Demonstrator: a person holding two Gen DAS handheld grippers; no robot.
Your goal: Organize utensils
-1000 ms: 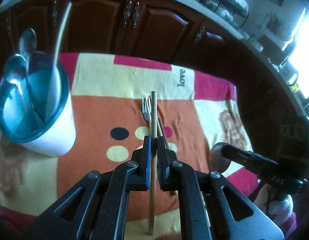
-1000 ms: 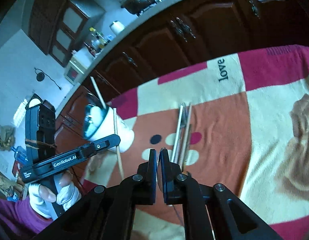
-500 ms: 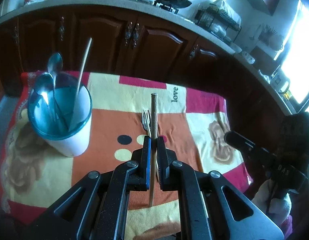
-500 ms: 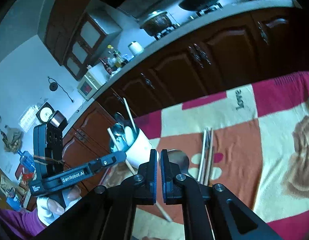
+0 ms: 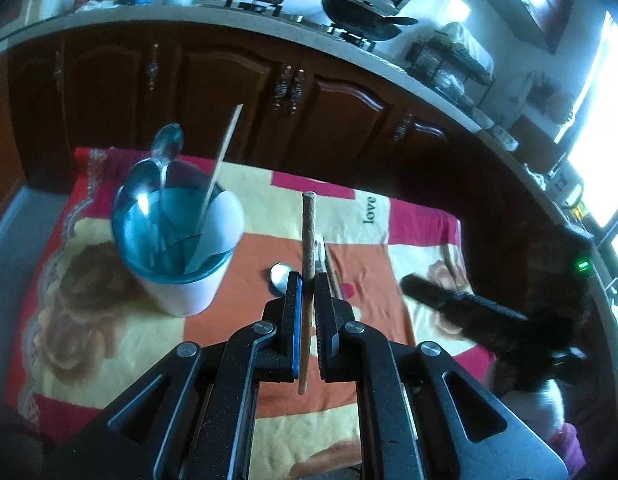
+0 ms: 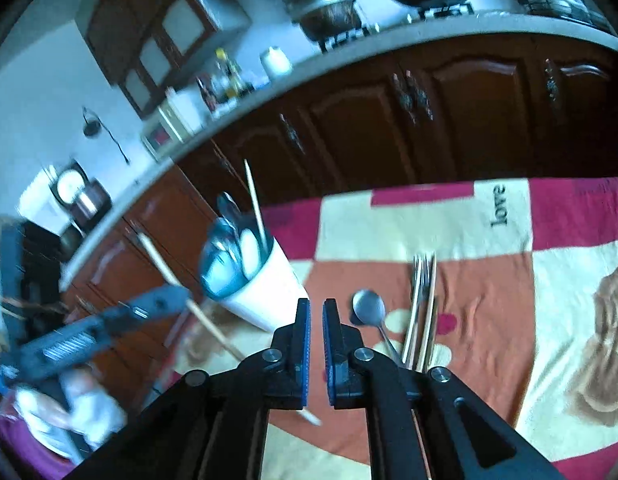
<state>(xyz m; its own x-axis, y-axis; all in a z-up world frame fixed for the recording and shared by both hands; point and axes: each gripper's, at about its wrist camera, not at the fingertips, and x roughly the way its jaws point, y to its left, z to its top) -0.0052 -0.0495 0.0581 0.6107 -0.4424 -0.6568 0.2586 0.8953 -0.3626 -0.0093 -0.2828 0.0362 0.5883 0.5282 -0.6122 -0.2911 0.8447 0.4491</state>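
My left gripper (image 5: 305, 280) is shut on a wooden chopstick (image 5: 308, 236) and holds it above the cloth, right of the white cup (image 5: 189, 276). The cup has a blue inner rim and holds two spoons (image 5: 165, 152) and a chopstick (image 5: 223, 156). A spoon (image 5: 280, 276), a fork and a chopstick (image 5: 331, 270) lie on the cloth. In the right wrist view my right gripper (image 6: 316, 312) is open by a narrow gap and empty, with the loose spoon (image 6: 368, 308) just to its right, forks (image 6: 423, 300) beyond, the cup (image 6: 261, 280) ahead left, and the left gripper (image 6: 109, 320) holding its chopstick (image 6: 177, 280).
A patchwork cloth (image 5: 109, 340) in orange, cream and pink covers the table. Dark wooden cabinets (image 5: 229, 88) stand behind it, with a counter and stove above. The right gripper's body (image 5: 469, 312) shows at the right of the left wrist view.
The left gripper has lifted the chopstick up and back from the pile. The right gripper has let go of the spoon, which now lies on the cloth, and its jaws have parted slightly.
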